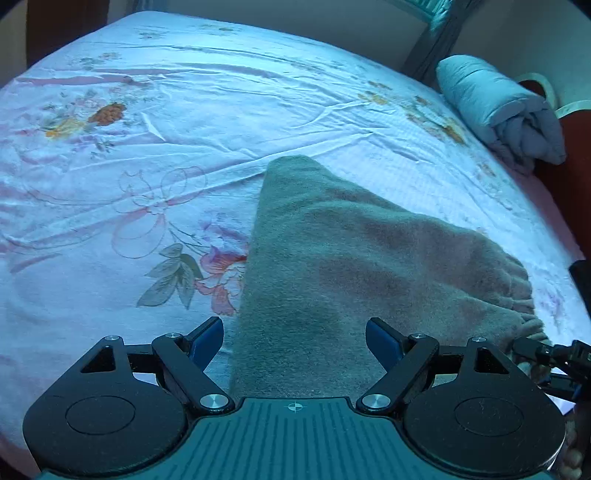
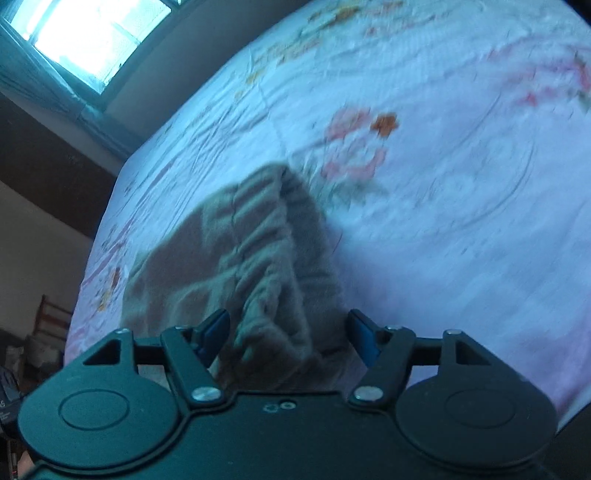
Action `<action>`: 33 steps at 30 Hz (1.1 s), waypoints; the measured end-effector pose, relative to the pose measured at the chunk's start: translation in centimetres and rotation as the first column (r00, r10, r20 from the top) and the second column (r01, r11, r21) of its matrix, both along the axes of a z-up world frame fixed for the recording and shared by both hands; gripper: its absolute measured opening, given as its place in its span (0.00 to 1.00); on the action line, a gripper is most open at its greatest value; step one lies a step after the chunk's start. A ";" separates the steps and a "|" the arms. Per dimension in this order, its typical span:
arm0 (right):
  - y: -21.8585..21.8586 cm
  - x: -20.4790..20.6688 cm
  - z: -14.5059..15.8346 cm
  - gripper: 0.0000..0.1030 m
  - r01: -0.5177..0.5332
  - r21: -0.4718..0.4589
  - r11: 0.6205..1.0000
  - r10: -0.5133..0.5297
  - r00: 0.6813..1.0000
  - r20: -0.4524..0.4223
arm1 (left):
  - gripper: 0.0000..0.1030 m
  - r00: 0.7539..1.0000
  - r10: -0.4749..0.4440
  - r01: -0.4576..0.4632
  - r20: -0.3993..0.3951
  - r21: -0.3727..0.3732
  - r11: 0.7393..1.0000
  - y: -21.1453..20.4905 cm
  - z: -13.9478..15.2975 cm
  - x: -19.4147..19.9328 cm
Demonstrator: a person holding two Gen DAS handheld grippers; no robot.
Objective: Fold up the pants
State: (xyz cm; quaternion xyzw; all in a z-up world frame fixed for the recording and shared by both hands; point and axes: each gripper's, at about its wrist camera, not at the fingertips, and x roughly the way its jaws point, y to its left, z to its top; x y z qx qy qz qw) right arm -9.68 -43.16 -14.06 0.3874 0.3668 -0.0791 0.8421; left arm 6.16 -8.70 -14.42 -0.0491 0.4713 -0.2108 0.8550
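Grey-brown fleece pants (image 1: 332, 266) lie folded on the floral bed sheet (image 1: 147, 147), with the gathered elastic waistband at the right edge. My left gripper (image 1: 294, 341) is open, its blue pads straddling the near end of the pants. In the right wrist view the pants (image 2: 243, 258) show their ruched waistband, and my right gripper (image 2: 289, 338) is open around the waistband end. The right gripper's fingers also show at the right edge of the left wrist view (image 1: 546, 350).
A rolled light-blue quilt (image 1: 498, 110) lies at the bed's far right corner by a dark headboard. A window (image 2: 92, 33) and a wooden chair (image 2: 48, 317) stand off the bed's left side. The sheet (image 2: 461, 184) stretches wide beyond the pants.
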 end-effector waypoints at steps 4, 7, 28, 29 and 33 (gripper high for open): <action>0.3 -0.1 0.3 0.33 0.007 -0.004 1.000 -0.007 1.000 0.020 | 0.82 1.000 -0.001 0.000 0.021 0.039 0.999 -0.3 0.3 0.1; -0.2 -0.2 1.5 0.18 0.017 0.058 0.998 -0.021 0.997 0.069 | 0.82 0.999 -0.010 0.007 0.044 0.074 0.997 -0.6 0.6 0.2; -1.8 0.5 0.5 0.69 -0.005 -0.099 0.995 0.004 1.000 -0.012 | 0.87 1.000 -0.017 0.016 0.005 0.085 0.996 0.1 -0.1 1.4; -1.9 0.6 0.4 0.69 -0.009 -0.086 0.996 0.008 1.000 -0.013 | 0.88 1.000 -0.024 0.024 -0.004 0.072 0.997 0.2 -0.1 1.5; -2.4 0.6 1.0 0.69 -0.005 -0.070 0.998 0.004 1.000 -0.015 | 0.89 1.000 -0.023 0.024 -0.020 0.057 0.998 0.5 0.0 1.8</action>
